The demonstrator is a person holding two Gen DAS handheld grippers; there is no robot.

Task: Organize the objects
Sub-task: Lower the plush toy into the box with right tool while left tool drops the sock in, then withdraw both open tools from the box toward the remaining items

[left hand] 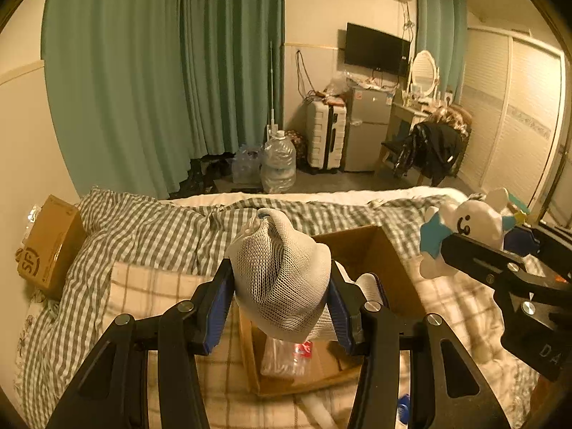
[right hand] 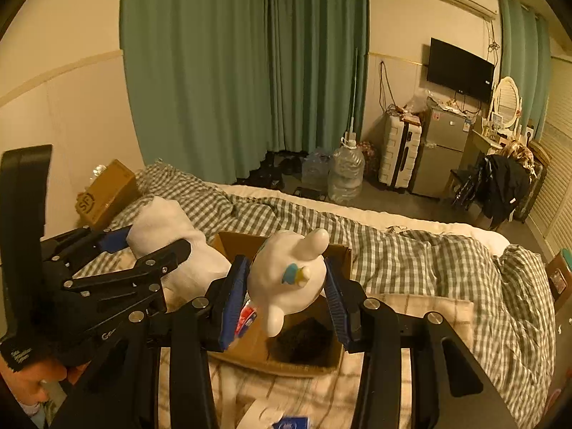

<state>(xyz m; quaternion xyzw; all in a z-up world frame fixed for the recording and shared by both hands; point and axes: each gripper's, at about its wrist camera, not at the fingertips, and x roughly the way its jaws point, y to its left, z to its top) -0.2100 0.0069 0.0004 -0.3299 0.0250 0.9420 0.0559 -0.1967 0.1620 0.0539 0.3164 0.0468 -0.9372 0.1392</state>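
Left gripper [left hand: 280, 287]: my blue-padded fingers [left hand: 218, 307] are clamped on a white mesh pouch [left hand: 282, 279], one pad on each side, held in the air above the open cardboard box [left hand: 371, 250]

Right gripper [right hand: 286, 286]: my fingers [right hand: 234, 296] are clamped on a white plush toy [right hand: 289, 279] with a blue and yellow patch, also held over the box; from the left wrist camera the same toy shows a small drawn face and blue trim, off to the right

Open cardboard box: sits on the bed, on a cream plaid pillow [left hand: 150, 289], near me; inside it a clear plastic packet with a red label [left hand: 286, 354] and something dark and fuzzy [right hand: 300, 343] which I cannot identify

Bed: green-and-white checked duvet [left hand: 150, 221], rumpled, on the far side of the box

Closed brown carton with a printed logo [left hand: 46, 243]: far left, against the wall

Far side of the room: green curtains [left hand: 161, 71], large water bottles [left hand: 279, 164], a white suitcase [left hand: 325, 136], a small fridge [left hand: 368, 125], a wall television [left hand: 375, 48]
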